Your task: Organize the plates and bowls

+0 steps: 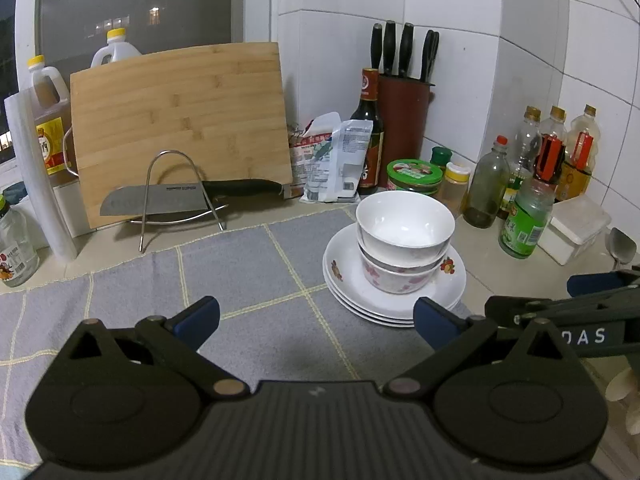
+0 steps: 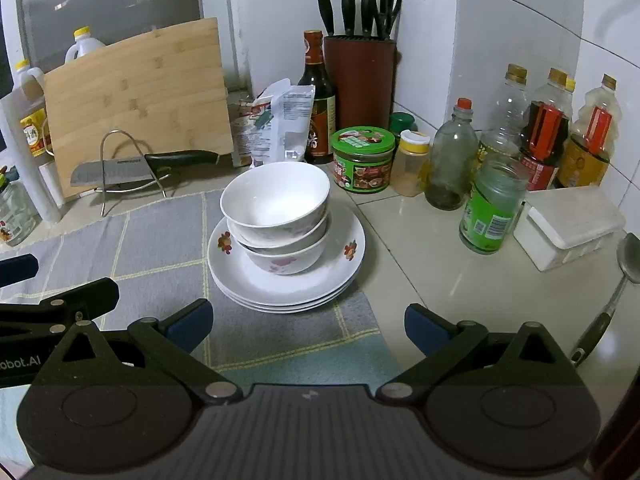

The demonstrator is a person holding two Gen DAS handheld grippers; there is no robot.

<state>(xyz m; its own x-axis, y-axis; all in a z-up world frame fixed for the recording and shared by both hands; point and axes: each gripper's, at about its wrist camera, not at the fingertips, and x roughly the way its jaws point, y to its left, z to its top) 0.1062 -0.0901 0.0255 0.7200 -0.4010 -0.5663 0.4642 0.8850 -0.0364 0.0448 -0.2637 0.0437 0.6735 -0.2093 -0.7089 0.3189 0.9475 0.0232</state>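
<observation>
On the grey mat [image 2: 160, 248], near its right edge, sits a plate stack [image 2: 348, 276], three plates by the rims, flat, flower prints on the top rim. Bowls [image 2: 276, 200] nested upright in the middle of the top plate, mouths up; three visible from the right wrist view, top one white and empty, lower ones with pink print. The bowl stack leans slightly left in that view.

Left tongs [image 1: 316, 316] open, blue pads wide apart, holding nothing, hovering over the mat just left of and in front of the plates; right pad sits close to the plate rim in view, contact cannot be told. Right tongs [image 2: 306, 326] open too, empty, in front of the plates, straddling the mat's right edge.

Behind: cutting board [image 1: 180, 128] leaning upright, knife [image 1: 188, 196] lying on a wire rack [image 1: 176, 200], blade pointing left. Knife block [image 2: 360, 80] in the corner. Bottles and jars [image 2: 496, 208] crowd the bench [image 2: 420, 264] right of the plates; white box [image 2: 568, 228] and spoon [image 2: 624, 260] far right. Bare mat left of the stack; bare bench strip between the plates and the jars.
</observation>
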